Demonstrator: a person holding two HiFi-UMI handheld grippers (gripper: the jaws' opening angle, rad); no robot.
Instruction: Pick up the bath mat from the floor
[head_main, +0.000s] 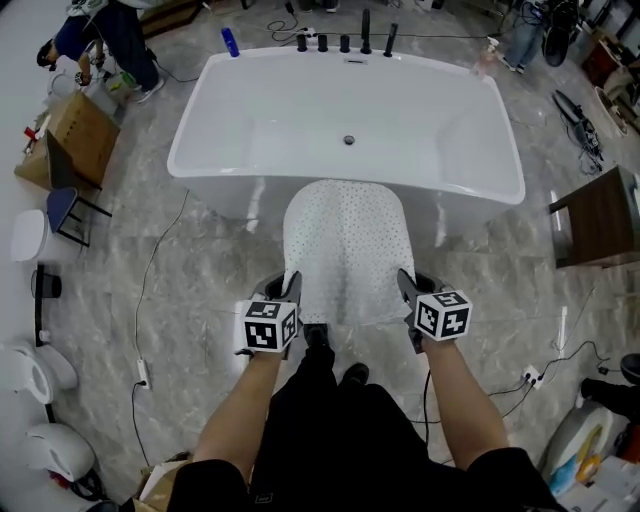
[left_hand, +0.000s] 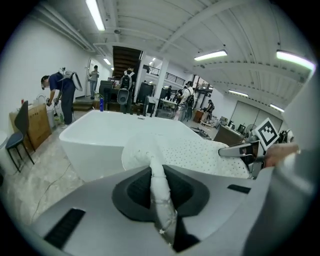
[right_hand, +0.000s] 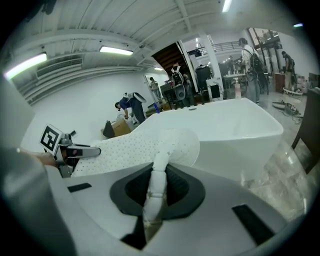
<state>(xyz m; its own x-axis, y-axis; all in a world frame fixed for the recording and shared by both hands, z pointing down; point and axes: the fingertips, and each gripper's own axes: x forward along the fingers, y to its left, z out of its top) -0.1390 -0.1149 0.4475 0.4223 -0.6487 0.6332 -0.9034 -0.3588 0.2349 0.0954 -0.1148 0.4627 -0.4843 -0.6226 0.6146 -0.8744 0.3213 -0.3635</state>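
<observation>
While both forearms (head_main: 248, 405) are stretching forward side by side toward the bathtub (head_main: 205, 135), the left gripper (head_main: 291, 288) and right gripper (head_main: 407, 287) are clamping near corners of the bath mat (head_main: 345, 245) (white, dotted), raised just before it.

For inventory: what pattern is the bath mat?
Bath mat: white, small dots all over; clearest in head view.

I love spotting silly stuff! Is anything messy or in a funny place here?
Yes: the white bath mat isn't flat on the floor. The left gripper and right gripper each pinch a near corner, so it hangs in the air in front of the bathtub. Loose cables also trail across the floor.
</observation>
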